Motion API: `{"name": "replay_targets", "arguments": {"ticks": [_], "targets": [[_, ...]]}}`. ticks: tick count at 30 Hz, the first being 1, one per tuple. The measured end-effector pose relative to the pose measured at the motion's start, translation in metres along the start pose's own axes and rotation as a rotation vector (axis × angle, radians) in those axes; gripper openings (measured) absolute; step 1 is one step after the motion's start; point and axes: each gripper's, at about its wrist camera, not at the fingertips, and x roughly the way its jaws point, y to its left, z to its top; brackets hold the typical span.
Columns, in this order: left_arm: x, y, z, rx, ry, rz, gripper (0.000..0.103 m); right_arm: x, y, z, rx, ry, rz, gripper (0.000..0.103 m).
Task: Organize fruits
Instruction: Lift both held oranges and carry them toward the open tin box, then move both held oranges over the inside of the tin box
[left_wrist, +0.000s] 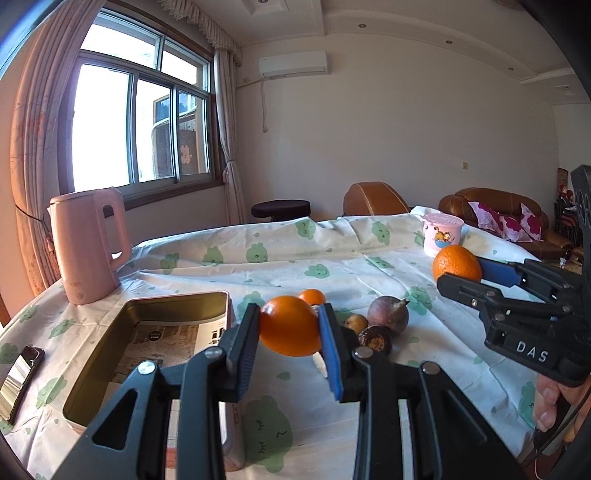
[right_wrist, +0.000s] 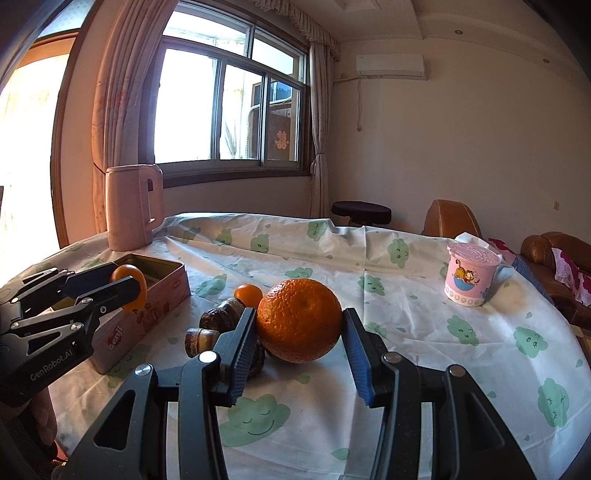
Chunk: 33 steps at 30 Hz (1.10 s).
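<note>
Two grippers are seen above a table (left_wrist: 280, 258) covered in a cloud-print cloth, each clamped on a fruit. The left gripper (left_wrist: 290, 326) is pinched on a smooth orange (left_wrist: 290, 326), its pads pressed against both sides; the fruit is held clear of the cloth, just beside the open tin (left_wrist: 110, 354). From the right wrist view, this orange is seen in front of the tin's near wall. The right gripper (right_wrist: 300, 321) is closed on a larger, rough-skinned orange (right_wrist: 300, 321), gripped at both flanks and raised off the cloth. Left on the cloth between the two grippers are a small orange (left_wrist: 312, 296), a purple fruit (left_wrist: 388, 314), a dark wrinkled fruit (left_wrist: 375, 339) and a small yellow-brown one (left_wrist: 354, 322), lying close together. A pink kettle (left_wrist: 88, 247) stands behind the tin, and a pink cup (right_wrist: 471, 277) well apart to the right. A phone (left_wrist: 18, 380) lies left of the tin.
</note>
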Motion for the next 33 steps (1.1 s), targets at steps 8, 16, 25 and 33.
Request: {"name": "replay_targets", "arguments": {"ticks": [8, 16, 25, 33], "targets": [[0.0, 0.029, 0.0, -0.027, 0.016, 0.047, 0.034, 0.008, 0.029, 0.022, -0.052, -0.006, 0.062, 0.048], [0.0, 0.055, -0.001, -0.051, 0.026, 0.086, 0.034, 0.021, 0.061, 0.041, -0.106, -0.007, 0.118, 0.048], [0.005, 0.082, -0.002, -0.067, 0.051, 0.128, 0.034, 0.038, 0.094, 0.058, -0.166, 0.006, 0.167, 0.048], [0.008, 0.101, -0.002, -0.076, 0.066, 0.157, 0.034, 0.056, 0.118, 0.068, -0.197, 0.026, 0.207, 0.048]]}}
